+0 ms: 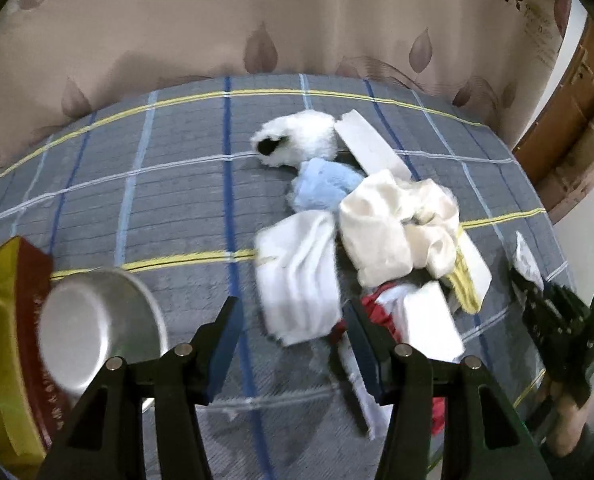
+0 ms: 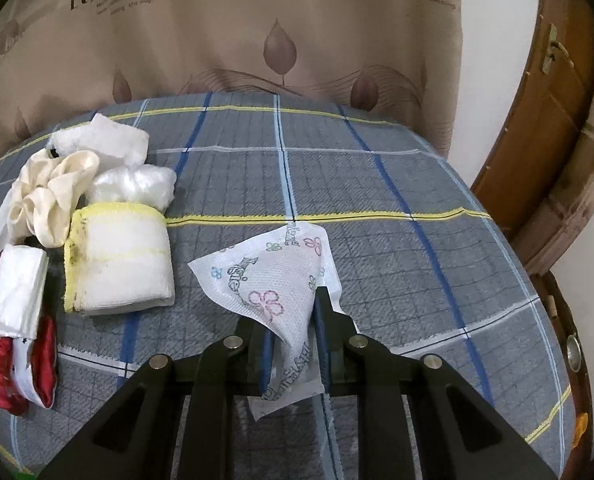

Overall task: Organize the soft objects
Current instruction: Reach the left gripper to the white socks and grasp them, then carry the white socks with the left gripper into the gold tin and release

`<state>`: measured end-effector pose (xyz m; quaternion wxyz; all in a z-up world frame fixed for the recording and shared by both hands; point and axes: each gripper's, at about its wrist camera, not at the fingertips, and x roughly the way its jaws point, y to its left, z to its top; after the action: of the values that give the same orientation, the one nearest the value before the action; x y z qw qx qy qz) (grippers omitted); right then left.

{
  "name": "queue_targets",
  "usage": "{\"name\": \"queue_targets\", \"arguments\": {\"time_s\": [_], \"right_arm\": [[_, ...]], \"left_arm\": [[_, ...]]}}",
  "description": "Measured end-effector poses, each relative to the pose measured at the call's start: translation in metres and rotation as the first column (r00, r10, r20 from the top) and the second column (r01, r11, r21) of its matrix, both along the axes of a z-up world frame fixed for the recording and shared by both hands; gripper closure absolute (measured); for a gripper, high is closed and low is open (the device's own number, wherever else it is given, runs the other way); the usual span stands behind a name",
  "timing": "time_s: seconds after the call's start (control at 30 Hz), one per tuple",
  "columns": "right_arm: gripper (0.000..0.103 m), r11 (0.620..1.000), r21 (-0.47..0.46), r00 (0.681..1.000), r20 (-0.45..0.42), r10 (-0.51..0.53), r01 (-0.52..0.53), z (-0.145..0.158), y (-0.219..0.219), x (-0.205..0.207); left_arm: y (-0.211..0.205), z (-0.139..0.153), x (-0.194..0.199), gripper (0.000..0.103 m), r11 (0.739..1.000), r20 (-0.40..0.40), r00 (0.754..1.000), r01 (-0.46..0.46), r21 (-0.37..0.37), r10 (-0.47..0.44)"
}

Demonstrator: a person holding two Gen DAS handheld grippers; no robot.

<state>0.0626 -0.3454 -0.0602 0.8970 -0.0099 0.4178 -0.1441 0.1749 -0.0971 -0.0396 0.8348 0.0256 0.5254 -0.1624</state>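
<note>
Right gripper [image 2: 291,312] apparently pinches tissue packet [image 2: 265,272]

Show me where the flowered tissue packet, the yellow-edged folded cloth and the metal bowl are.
flowered tissue packet [image 2: 265,276]: right wrist view, printed face.
yellow-edged folded cloth [image 2: 125,264]: right wrist view, white middle.
metal bowl [image 1: 85,332]: left wrist view, inner bottom.

A flower-printed tissue packet [image 2: 269,280] hangs crumpled over the bed's right half. The other soft things lie in a heap toward the middle: a yellow-edged white folded cloth [image 2: 117,260], a cream satin scrunchie [image 2: 53,204] behind it, a clear plastic bundle [image 2: 137,184], a white folded wad [image 2: 17,288], and a red-and-white fabric piece [image 2: 21,372] nearest the front edge. A fluffy white plush [image 1: 297,138] and pale blue plush [image 1: 323,186] lie toward the far edge.
</note>
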Motion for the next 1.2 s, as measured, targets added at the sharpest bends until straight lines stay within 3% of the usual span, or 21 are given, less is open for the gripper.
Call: {"name": "queue_targets", "arguments": {"time_s": [0.43, 0.57, 0.6, 0.63, 0.87, 1.2], "right_arm": [[0.085, 1.000, 0.019, 1.000, 0.000, 0.001, -0.001, -0.002, -0.001, 0.000], [0.084, 1.000, 0.028, 1.000, -0.013, 0.008, -0.008, -0.005, -0.002, 0.002], [0.083, 1.000, 0.030, 1.000, -0.016, 0.009, -0.009, -0.005, -0.002, 0.003], [0.083, 1.000, 0.029, 1.000, -0.016, 0.009, -0.009, -0.006, -0.001, 0.003], [0.083, 1.000, 0.030, 1.000, -0.016, 0.011, -0.010, -0.006, -0.001, 0.003], [0.083, 0.999, 0.030, 1.000, -0.024, 0.013, -0.012, -0.007, 0.001, 0.003]], "left_arm": [[-0.018, -0.033, 0.028, 0.049, 0.997, -0.034, 0.999, -0.018, 0.072, 0.021], [-0.011, -0.036, 0.030, 0.050, 0.999, -0.036, 0.999, -0.018, 0.049, 0.020], [-0.009, -0.037, 0.031, 0.052, 0.999, -0.041, 0.999, -0.029, 0.044, 0.031], [-0.007, -0.039, 0.032, 0.062, 0.999, -0.048, 0.998, -0.033, 0.041, 0.035], [0.000, -0.034, 0.027, 0.073, 0.999, -0.031, 0.999, -0.035, 0.023, 0.036], [0.012, -0.006, 0.001, 0.073, 1.000, 0.017, 1.000, -0.012, 0.019, 0.011]]}}
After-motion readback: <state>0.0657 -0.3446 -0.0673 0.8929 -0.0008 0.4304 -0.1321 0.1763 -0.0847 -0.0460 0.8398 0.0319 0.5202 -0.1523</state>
